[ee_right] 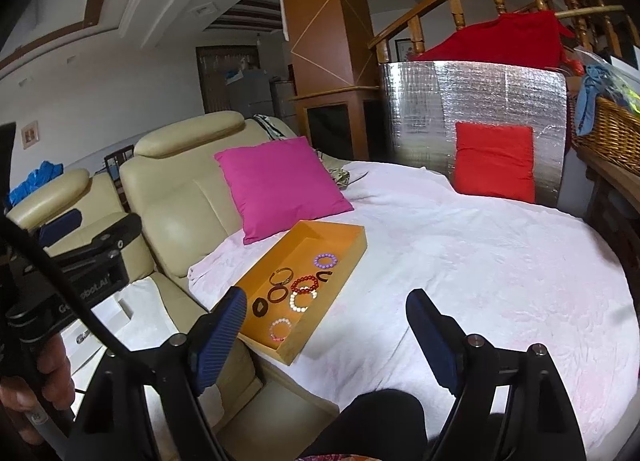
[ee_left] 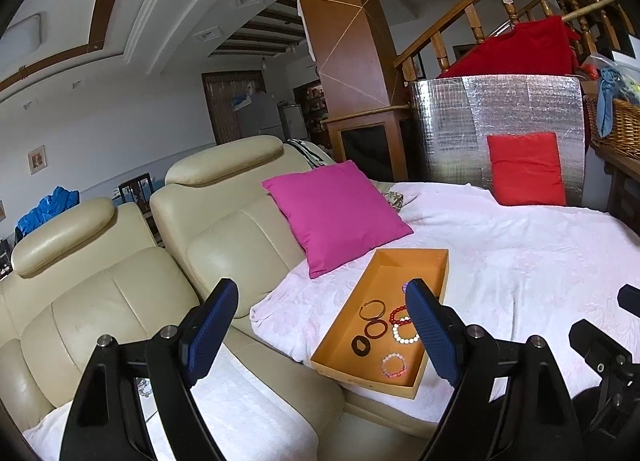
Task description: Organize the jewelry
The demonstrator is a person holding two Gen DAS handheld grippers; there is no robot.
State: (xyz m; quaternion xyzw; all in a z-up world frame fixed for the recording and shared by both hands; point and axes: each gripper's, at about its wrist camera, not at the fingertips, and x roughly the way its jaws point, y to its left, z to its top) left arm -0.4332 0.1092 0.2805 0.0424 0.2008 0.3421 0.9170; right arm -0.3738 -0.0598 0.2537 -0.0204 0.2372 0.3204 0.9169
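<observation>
Flanking tray (ee_right: 352, 249): pink cushion (ee_right: 276, 185), sofa (ee_right: 180, 197).

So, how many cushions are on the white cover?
2. The pink cushion leans on the beige sofa back beside the orange tray; the red cushion stands against the silver panel. More may hide behind it.

Purple bracelet (ee_left: 405, 284) behind left fingers (ee_left: 430, 337)

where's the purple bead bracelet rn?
In the right wrist view, the purple bead bracelet lies inside the shallow orange cardboard tray on the white bedspread, farthest back among the bracelets, just behind the red bead bracelet.
</observation>
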